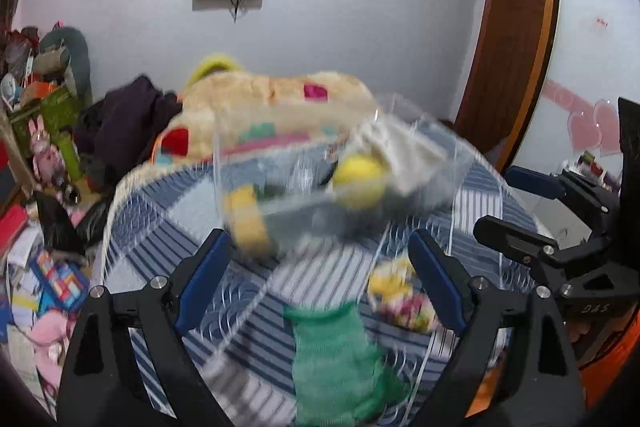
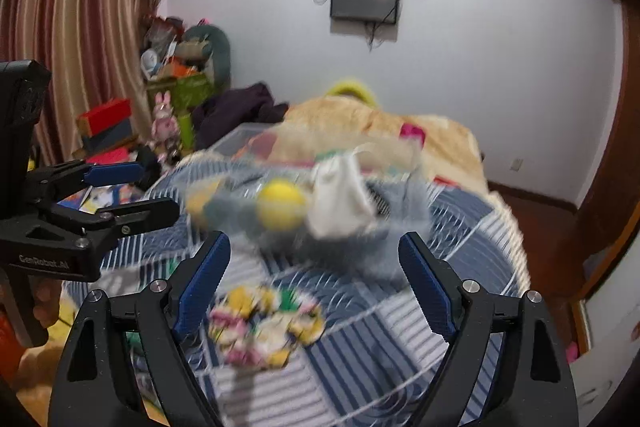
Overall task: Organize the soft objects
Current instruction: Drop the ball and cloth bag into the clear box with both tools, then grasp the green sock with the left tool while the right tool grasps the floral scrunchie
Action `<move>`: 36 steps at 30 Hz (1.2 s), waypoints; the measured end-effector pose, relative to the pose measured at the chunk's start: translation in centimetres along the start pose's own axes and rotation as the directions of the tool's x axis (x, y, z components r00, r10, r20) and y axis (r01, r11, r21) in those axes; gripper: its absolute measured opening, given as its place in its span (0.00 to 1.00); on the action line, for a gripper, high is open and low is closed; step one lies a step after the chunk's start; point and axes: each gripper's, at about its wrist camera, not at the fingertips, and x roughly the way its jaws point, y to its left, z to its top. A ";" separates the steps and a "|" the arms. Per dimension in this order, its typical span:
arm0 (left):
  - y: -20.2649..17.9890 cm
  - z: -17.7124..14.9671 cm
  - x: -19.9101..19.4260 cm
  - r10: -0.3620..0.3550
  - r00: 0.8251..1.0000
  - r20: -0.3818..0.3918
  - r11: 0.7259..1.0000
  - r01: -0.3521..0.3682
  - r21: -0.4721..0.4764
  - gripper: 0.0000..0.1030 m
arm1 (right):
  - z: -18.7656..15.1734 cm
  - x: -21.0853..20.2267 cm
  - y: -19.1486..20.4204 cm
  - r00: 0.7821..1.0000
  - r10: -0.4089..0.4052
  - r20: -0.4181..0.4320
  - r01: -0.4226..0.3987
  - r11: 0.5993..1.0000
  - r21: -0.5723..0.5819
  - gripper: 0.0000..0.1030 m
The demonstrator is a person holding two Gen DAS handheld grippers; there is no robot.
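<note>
Both grippers, left gripper (image 1: pixel 318 279) and right gripper (image 2: pixel 314 281), hold their fingers wide apart with nothing between them. Nearest on the striped bed quilt (image 1: pixel 168 239) lie one green knit cloth (image 1: pixel 332 359) and one yellow-pink floral piece (image 2: pixel 264 323). Farther on, one clear box (image 1: pixel 280 163) holds one yellow ball (image 1: pixel 358 181), one white cloth (image 2: pixel 340 195) and one yellow item (image 1: pixel 248 223).

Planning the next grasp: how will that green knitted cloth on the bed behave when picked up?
The green knitted cloth lies flat and rumpled on the striped bedspread, so it likely droops limply. Its open knit suggests lightness, and probably snags rather than slips.
</note>
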 end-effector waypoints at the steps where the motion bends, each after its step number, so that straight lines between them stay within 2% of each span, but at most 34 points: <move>1: 0.0 -0.5 0.3 -0.004 1.000 -0.015 1.000 0.004 -0.007 0.88 | -0.5 0.6 0.1 1.000 0.014 -0.025 -0.014 1.000 0.011 0.82; 5: 0.4 -3.0 1.8 -0.018 0.995 -0.098 0.999 0.014 -0.048 0.88 | -2.1 2.0 0.3 0.993 0.050 -0.103 -0.043 0.997 0.069 0.82; 9: 0.0 -4.6 2.0 -0.006 0.994 -0.109 0.999 0.001 -0.044 0.87 | -3.4 2.8 0.8 0.987 0.067 -0.146 -0.054 0.995 0.087 0.82; 14: -0.4 -6.1 2.5 -0.015 0.991 -0.131 0.999 0.010 -0.037 0.71 | -4.2 3.8 1.6 0.983 0.077 -0.167 -0.068 0.996 0.057 0.80; 18: -0.2 -6.9 3.1 -0.044 0.986 -0.159 0.998 0.035 -0.060 0.59 | -4.8 4.1 2.1 0.977 0.094 -0.189 -0.091 0.995 0.029 0.61; 21: -0.5 -7.2 2.9 -0.065 0.987 -0.144 0.997 0.057 -0.059 0.47 | -5.0 4.3 2.2 0.978 0.087 -0.190 -0.085 0.996 0.022 0.35; 24: -0.7 -7.2 2.5 -0.072 0.988 -0.133 0.997 0.066 -0.050 0.35 | -5.1 4.0 2.1 0.981 0.095 -0.171 -0.091 0.995 0.031 0.23; 26: -0.7 -7.1 2.4 -0.075 0.989 -0.128 0.996 0.069 -0.054 0.28 | -5.0 3.7 1.8 0.982 0.100 -0.159 -0.094 0.994 0.046 0.20; 29: -0.5 -6.7 1.9 -0.080 0.990 -0.113 0.996 0.073 -0.060 0.22 | -4.8 3.2 1.4 0.984 0.108 -0.139 -0.099 0.993 0.069 0.15; 36: -0.1 -5.1 0.1 -0.064 0.997 -0.045 0.997 0.062 -0.050 0.21 | -3.5 1.0 0.4 0.993 0.102 -0.054 -0.096 0.990 0.104 0.14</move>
